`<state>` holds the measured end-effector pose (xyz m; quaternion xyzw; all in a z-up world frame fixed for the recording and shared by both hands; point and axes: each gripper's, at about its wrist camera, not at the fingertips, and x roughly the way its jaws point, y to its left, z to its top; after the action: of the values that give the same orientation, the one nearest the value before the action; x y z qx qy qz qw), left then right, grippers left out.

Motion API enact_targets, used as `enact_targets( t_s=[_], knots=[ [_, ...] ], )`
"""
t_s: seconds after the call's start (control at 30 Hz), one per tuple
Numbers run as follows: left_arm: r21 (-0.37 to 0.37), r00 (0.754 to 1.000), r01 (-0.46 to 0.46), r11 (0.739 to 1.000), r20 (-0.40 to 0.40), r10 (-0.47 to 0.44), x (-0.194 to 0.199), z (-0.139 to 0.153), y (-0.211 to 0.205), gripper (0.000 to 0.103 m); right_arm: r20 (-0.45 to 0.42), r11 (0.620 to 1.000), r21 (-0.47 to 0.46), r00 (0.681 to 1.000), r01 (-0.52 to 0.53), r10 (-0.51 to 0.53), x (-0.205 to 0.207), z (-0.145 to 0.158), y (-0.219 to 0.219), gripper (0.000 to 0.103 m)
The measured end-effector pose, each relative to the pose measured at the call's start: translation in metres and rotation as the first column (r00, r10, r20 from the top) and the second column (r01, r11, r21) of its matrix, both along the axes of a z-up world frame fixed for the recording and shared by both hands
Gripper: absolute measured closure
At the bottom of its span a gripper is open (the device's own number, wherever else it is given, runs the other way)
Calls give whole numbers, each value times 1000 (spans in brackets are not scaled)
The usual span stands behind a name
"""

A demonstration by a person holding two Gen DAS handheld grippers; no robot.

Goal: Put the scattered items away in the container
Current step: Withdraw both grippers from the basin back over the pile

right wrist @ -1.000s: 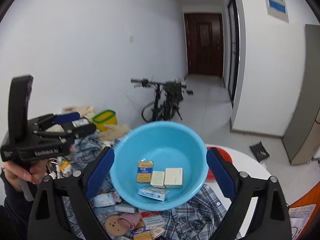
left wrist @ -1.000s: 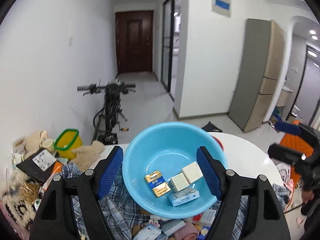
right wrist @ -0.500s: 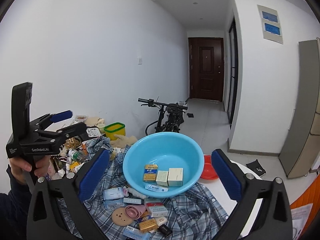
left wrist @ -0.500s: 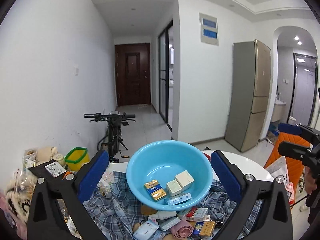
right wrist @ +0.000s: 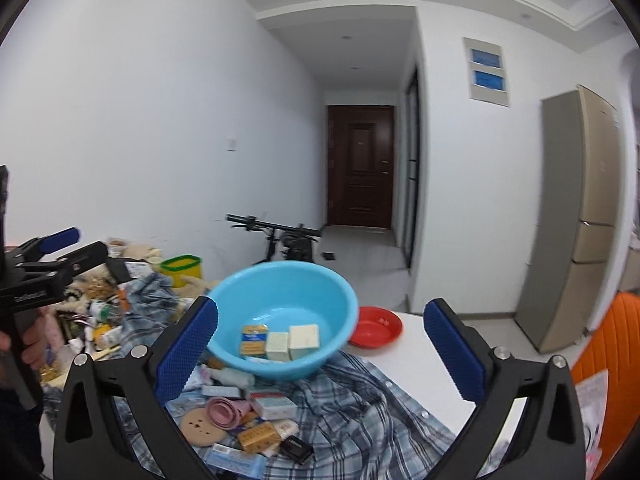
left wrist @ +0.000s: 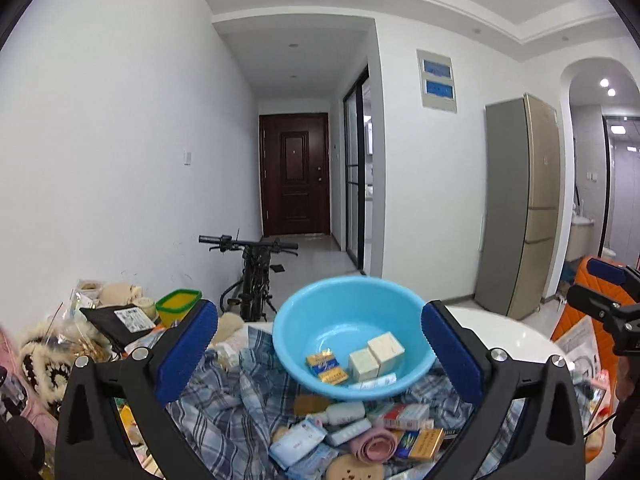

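A light blue basin (left wrist: pixel 352 344) (right wrist: pixel 284 320) stands on a plaid cloth (left wrist: pixel 240 412) (right wrist: pixel 360 408) on a white round table. It holds a yellow-and-blue pack (left wrist: pixel 326 368), two pale cube boxes (left wrist: pixel 386 350) and a flat blue-white box. Loose items lie in front of it: a pink roll (right wrist: pixel 226 410), a tan disc (right wrist: pixel 202 426), small boxes (left wrist: pixel 404 416) and a white bottle (left wrist: pixel 346 412). My left gripper (left wrist: pixel 320 354) is open and empty, held back from the basin. My right gripper (right wrist: pixel 320 350) is open and empty, likewise raised.
A red bowl (right wrist: pixel 376 326) sits right of the basin. Clutter with a green-rimmed yellow tub (left wrist: pixel 178 306) is piled at the left against the wall. A bicycle (left wrist: pixel 256 280) stands behind the table. A fridge (left wrist: pixel 520 240) stands at the right.
Both grippers have pulled back and up from the basin, so it looks smaller and more of the scattered items show. Both stay open and empty.
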<state>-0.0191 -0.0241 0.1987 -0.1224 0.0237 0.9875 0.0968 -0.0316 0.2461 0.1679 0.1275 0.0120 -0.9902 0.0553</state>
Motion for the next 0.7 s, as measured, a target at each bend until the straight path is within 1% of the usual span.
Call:
enact_targets(
  t_s=[0.07,0.13,0.2,0.27,0.37,0.43,0.57,0.7],
  knots=[
    [-7,1000,-10,1000,13,10,1,-11,2,0,-1,1000,6,1000,11,-11,2,-13,1,0],
    [6,999,-10,1000,39,10,-1,-27,3,0,-7,999,39,1000,25,-25,6,-23,0,0],
    [27,997,2,1000,80,-4,-3,-44,5,0,-4,996,81,999,35,-35,9,-35,-4,0],
    [55,990,20,998,135,-28,-6,-60,6,0,10,995,93,999,30,-31,8,-45,-7,0],
    [82,984,22,996,174,-36,-6,-80,6,0,40,998,53,999,15,-17,8,-58,-2,0],
    [72,982,10,997,189,-24,-6,-90,8,0,51,999,43,998,27,-29,10,-68,0,0],
    [50,979,-9,999,206,-1,-5,-108,10,0,74,996,62,995,58,-62,10,-91,-1,0],
    [34,973,-9,999,230,1,-5,-129,9,0,133,1000,-10,991,24,-23,9,-108,0,0]
  ],
)
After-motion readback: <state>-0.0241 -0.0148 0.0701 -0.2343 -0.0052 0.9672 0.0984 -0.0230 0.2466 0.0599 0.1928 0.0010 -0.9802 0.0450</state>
